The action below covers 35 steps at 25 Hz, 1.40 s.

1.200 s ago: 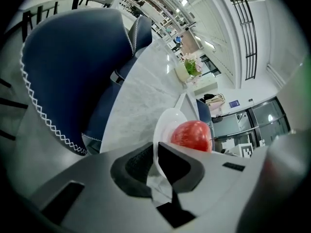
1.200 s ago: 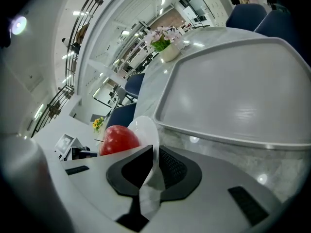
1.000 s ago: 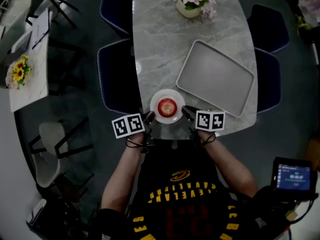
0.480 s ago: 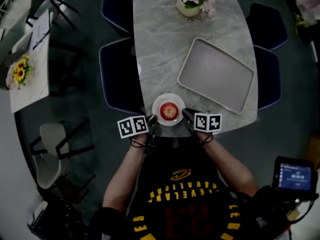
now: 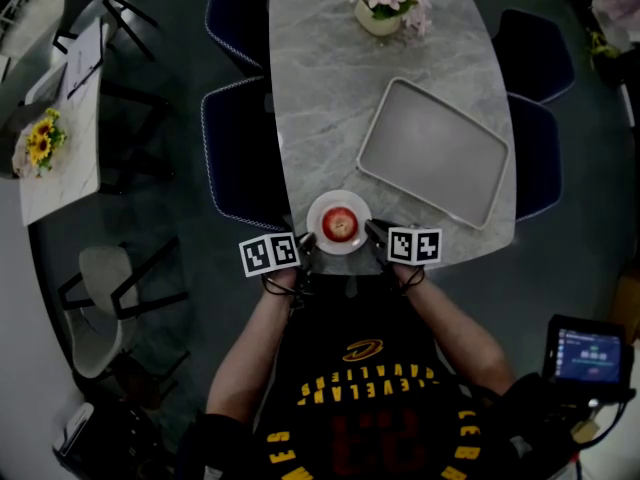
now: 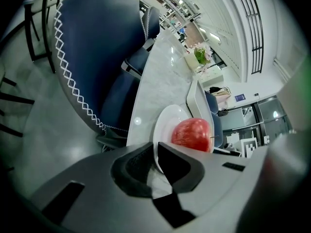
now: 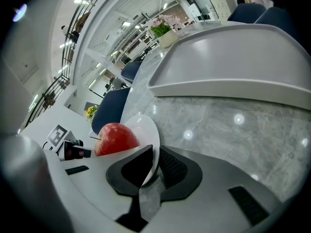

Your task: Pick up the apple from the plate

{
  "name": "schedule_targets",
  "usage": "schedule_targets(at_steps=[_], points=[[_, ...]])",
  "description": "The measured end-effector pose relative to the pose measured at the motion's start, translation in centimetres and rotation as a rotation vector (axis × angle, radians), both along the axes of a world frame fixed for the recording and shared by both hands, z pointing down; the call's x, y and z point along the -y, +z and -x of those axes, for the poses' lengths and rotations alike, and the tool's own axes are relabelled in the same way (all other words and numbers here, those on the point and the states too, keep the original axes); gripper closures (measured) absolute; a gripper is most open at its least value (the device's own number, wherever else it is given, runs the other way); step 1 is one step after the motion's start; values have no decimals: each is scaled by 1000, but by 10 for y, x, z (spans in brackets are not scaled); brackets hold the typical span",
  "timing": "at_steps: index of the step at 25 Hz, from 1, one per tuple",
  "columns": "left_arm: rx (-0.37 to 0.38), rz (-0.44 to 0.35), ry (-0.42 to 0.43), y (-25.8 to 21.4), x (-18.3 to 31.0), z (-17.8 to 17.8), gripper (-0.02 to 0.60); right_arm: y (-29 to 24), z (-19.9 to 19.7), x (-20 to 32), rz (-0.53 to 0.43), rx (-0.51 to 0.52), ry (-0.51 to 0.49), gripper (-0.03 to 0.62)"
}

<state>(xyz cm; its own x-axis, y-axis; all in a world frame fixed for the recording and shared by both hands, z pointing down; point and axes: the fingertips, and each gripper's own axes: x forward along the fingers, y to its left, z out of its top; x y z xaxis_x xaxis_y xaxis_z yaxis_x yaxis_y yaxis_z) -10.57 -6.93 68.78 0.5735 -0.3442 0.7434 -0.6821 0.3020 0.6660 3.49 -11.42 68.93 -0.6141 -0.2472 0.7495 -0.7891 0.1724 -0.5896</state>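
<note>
A red apple [image 5: 340,224] [image 6: 192,135] [image 7: 115,138] lies on a small white plate [image 5: 322,204] at the near edge of the grey marble table [image 5: 320,98]. My left gripper [image 5: 305,240] is at the plate's left rim, and the left gripper view shows its jaws [image 6: 155,154] shut on the plate's edge [image 6: 167,125]. On the opposite side, my right gripper [image 5: 372,230] [image 7: 154,161] pinches the right rim of the plate [image 7: 143,127]. Neither gripper touches the apple.
A large grey tray [image 5: 432,153] lies on the table just beyond and right of the plate. A vase of pink flowers [image 5: 385,3] stands at the far end. Dark blue chairs [image 5: 240,153] flank the table. A handheld screen [image 5: 590,353] is at lower right.
Both grippers have closed in on the plate from either side. The plate with the apple has shifted slightly toward the near table edge.
</note>
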Motion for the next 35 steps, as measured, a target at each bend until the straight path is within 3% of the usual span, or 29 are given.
schedule_targets(at_steps=[17, 24, 30, 35], points=[[61, -43, 23, 7, 6, 0, 548, 8, 1, 4, -35, -51, -63, 546], [74, -79, -13, -4, -2, 10, 548, -1, -6, -4, -52, -103, -64, 546], [72, -131, -36, -23, 0, 11, 548, -11, -23, 2, -87, -167, -30, 546], [85, -233, -44, -45, 12, 9, 548, -26, -31, 10, -123, -126, 11, 548]])
